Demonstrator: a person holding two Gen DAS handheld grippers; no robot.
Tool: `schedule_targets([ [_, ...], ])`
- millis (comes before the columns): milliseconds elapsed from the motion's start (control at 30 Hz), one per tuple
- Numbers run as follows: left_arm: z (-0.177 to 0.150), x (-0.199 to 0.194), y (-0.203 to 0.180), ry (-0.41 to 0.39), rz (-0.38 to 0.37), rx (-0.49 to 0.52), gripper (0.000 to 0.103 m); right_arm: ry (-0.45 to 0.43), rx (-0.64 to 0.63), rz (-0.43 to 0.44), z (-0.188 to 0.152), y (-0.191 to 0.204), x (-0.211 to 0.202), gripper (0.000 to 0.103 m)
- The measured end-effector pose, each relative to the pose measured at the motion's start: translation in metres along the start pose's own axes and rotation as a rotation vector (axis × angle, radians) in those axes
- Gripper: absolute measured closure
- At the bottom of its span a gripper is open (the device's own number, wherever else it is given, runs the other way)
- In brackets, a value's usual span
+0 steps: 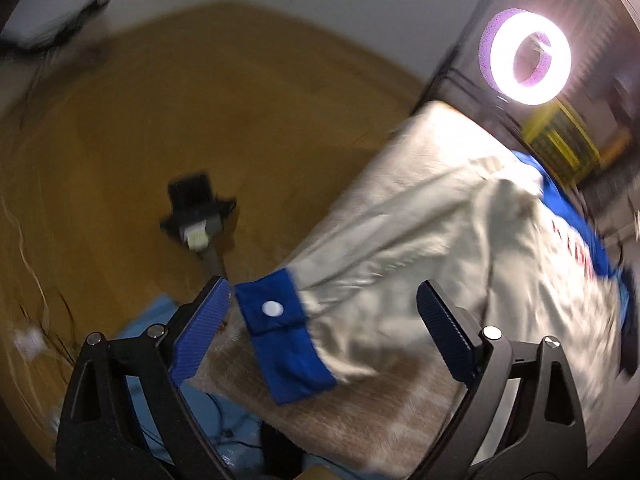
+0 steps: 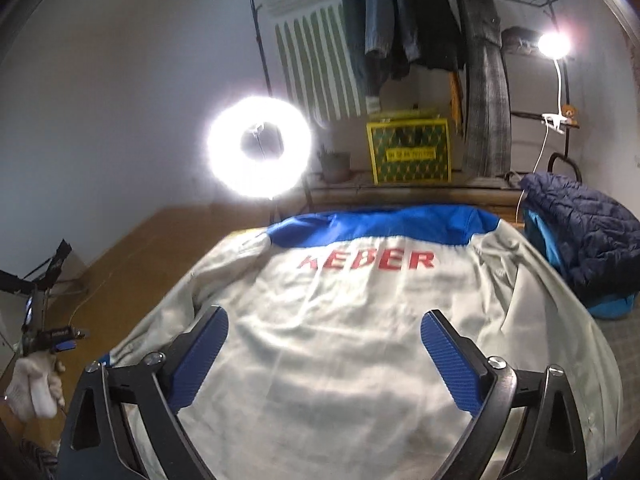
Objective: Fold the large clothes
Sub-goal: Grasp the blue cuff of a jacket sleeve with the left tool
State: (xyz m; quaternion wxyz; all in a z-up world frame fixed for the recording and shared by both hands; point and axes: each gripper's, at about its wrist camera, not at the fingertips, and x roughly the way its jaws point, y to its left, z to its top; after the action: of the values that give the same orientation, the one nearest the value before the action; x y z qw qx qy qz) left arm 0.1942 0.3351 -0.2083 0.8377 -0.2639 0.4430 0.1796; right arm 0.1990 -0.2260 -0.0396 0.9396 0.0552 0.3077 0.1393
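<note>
Left wrist view: the left gripper [image 1: 324,320] is seen spread wide above the blue cuff [image 1: 280,336] of the pale jacket [image 1: 420,248], with nothing gripped. The jacket is laid back-up across the beige table [image 1: 360,420], a sleeve folded inward. From the right wrist view, the right gripper [image 2: 324,344] is likewise held open over the jacket's back [image 2: 340,320], empty; a gloved hand [image 2: 32,388] is seen at the left edge.
</note>
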Motion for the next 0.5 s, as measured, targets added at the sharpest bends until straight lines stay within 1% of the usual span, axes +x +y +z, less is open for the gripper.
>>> schedule_targets([
  [33,0.003,0.010,0.012,0.028,-0.013,-0.046,0.007,0.009,-0.003,0.002,-0.001,-0.001,0.003,0.005],
  [100,0.006,0.027,0.031,0.069,-0.034,-0.105,0.007,0.022,-0.007,0.004,-0.004,-0.003,0.005,0.005],
  [200,0.004,0.042,0.049,0.106,-0.008,-0.144,0.007,0.044,-0.017,0.000,-0.010,-0.003,0.007,0.005],
  [267,0.000,0.055,0.060,0.150,-0.034,-0.177,0.007,0.059,-0.017,-0.005,-0.010,-0.004,0.009,0.005],
  [333,-0.005,0.067,0.066,0.193,-0.080,-0.220,0.008,0.070,-0.016,-0.006,-0.012,-0.003,0.010,0.005],
  [367,-0.006,0.070,0.067,0.205,-0.093,-0.231,0.013,0.075,-0.015,-0.008,-0.012,-0.003,0.011,0.005],
  [400,-0.006,0.074,0.067,0.216,-0.111,-0.238,0.022,0.079,-0.016,-0.012,-0.013,-0.002,0.013,0.005],
  [433,-0.007,0.077,0.064,0.230,-0.135,-0.235,0.026,0.081,-0.017,-0.013,-0.013,-0.001,0.014,0.005],
  [500,-0.005,0.076,0.060,0.236,-0.171,-0.229,0.042,0.083,-0.025,-0.017,-0.013,0.001,0.015,0.005],
])
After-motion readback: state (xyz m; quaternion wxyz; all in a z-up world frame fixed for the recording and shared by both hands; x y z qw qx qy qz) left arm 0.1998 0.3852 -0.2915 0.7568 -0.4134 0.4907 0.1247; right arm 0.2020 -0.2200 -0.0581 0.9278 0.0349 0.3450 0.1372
